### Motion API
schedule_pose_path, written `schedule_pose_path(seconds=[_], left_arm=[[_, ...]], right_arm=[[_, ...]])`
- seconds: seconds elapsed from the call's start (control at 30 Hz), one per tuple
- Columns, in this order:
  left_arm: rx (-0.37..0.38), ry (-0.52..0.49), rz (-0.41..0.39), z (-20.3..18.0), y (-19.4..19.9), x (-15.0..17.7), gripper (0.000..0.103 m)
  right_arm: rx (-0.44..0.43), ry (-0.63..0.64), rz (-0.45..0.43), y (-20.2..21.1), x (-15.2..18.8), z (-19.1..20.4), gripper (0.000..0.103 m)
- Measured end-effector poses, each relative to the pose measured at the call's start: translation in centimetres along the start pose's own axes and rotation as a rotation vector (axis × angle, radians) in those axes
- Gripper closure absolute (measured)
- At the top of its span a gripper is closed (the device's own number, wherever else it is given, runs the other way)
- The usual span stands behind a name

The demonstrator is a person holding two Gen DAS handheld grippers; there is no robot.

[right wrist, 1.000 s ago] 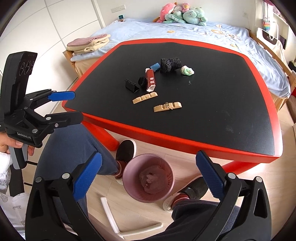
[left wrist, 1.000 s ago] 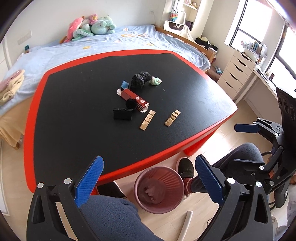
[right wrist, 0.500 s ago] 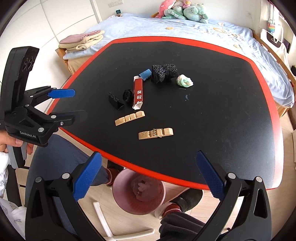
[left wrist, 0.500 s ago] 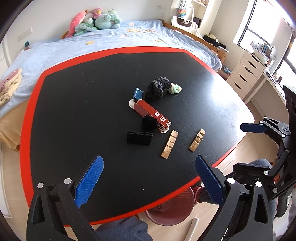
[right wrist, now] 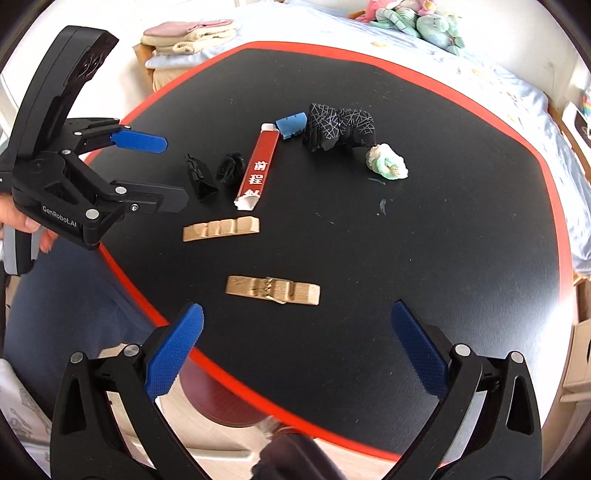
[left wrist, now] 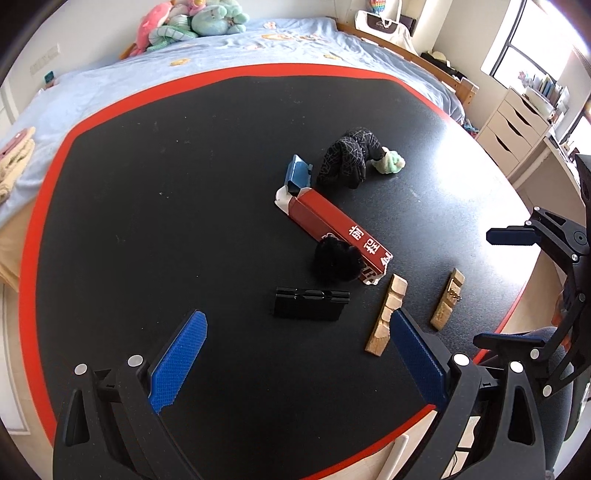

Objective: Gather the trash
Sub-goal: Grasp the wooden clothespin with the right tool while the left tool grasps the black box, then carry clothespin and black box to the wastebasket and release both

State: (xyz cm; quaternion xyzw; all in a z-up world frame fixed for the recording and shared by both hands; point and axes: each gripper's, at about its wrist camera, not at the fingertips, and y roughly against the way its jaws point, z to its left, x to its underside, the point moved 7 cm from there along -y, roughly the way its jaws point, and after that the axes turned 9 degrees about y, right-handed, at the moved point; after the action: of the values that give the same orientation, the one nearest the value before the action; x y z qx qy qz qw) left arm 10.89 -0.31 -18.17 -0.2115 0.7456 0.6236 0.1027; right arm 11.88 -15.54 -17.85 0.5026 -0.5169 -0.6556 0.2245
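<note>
On the black table lie a red carton (left wrist: 334, 226) (right wrist: 259, 168), a blue scrap (left wrist: 298, 177) (right wrist: 292, 124), a black patterned wad (left wrist: 349, 158) (right wrist: 341, 127), a green-white crumpled wad (left wrist: 389, 163) (right wrist: 387, 162), a black fuzzy lump (left wrist: 336, 259) (right wrist: 231, 167), a black folded clip (left wrist: 310, 303) (right wrist: 201, 182) and two wooden strips (left wrist: 387, 318) (right wrist: 272, 290). My left gripper (left wrist: 295, 363) (right wrist: 157, 173) is open and empty, just short of the clip. My right gripper (right wrist: 295, 356) (left wrist: 506, 284) is open and empty, above the nearer strip.
The table has a red rim (left wrist: 48, 206) (right wrist: 436, 85). A pink bin (right wrist: 218, 400) stands on the floor under the near edge. A bed with plush toys (left wrist: 192, 22) lies beyond the table. White drawers (left wrist: 517, 125) stand at the right.
Both grippers have moved forward from above the floor bin to over the table. The trash items now appear much closer. Both stay open.
</note>
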Motion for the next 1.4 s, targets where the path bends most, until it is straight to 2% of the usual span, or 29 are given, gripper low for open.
schedule_pose_path(seconds=[0.2, 0.27, 0.4, 0.5, 0.57, 0.63, 0.7, 0.73, 0.77, 0.8, 0.87, 0.9, 1.13, 1.4], left_arm=[[-0.013, -0.016, 0.018, 0.3, -1.2, -0.4, 0.008], [-0.018, -0.024, 0.012, 0.5, -1.3, -0.6, 0.008], [-0.027, -0.042, 0.008, 0.8, -1.4, -0.7, 0.009], [-0.05, -0.053, -0.002, 0.5, -1.7, -2.0, 0.021], [-0.063, -0.059, -0.006, 0.6, -1.6, -2.2, 0.027], [-0.074, -0.063, -0.01, 0.8, -1.5, -2.2, 0.035], [-0.076, -0.059, -0.013, 0.9, -1.2, -2.2, 0.047], [-0.079, -0.056, -0.015, 1.0, -1.1, -2.2, 0.051], [-0.081, -0.054, -0.018, 1.1, -1.0, -2.2, 0.06], [-0.083, -0.052, -0.019, 1.2, -1.0, -2.2, 0.063], [-0.072, -0.046, -0.016, 1.3, -0.9, -2.2, 0.063], [-0.071, -0.045, -0.017, 1.3, -0.9, -2.2, 0.063], [-0.05, -0.033, -0.022, 1.3, -0.3, -1.6, 0.063], [-0.005, -0.06, -0.063, -0.1, 3.3, -0.5, 0.063]], right_arm=[[0.002, 0.019, -0.016, -1.5, -0.1, -0.6, 0.004], [0.002, 0.026, -0.016, -1.9, 0.0, -0.6, 0.011], [0.009, 0.041, -0.045, -1.9, -0.2, -1.1, 0.014], [0.011, 0.044, -0.068, -1.9, -0.4, -1.2, 0.022], [0.009, 0.052, -0.08, -1.7, -0.5, -1.2, 0.036], [0.005, 0.061, -0.086, -1.4, -0.6, -1.0, 0.044], [0.0, 0.072, -0.087, -1.3, -0.7, -0.8, 0.051], [-0.002, 0.076, -0.088, -1.2, -0.7, -0.7, 0.057], [-0.003, 0.079, -0.088, -1.1, -0.8, -0.5, 0.064], [-0.003, 0.081, -0.087, -1.1, -0.8, -0.4, 0.068], [-0.008, 0.086, -0.086, -1.0, -1.0, 0.0, 0.088], [-0.009, 0.086, -0.085, -1.0, -1.1, 0.2, 0.09], [-0.007, 0.027, -0.081, -0.8, -1.4, 0.2, 0.09], [-0.002, -0.059, -0.117, 2.3, -0.9, 0.5, 0.09]])
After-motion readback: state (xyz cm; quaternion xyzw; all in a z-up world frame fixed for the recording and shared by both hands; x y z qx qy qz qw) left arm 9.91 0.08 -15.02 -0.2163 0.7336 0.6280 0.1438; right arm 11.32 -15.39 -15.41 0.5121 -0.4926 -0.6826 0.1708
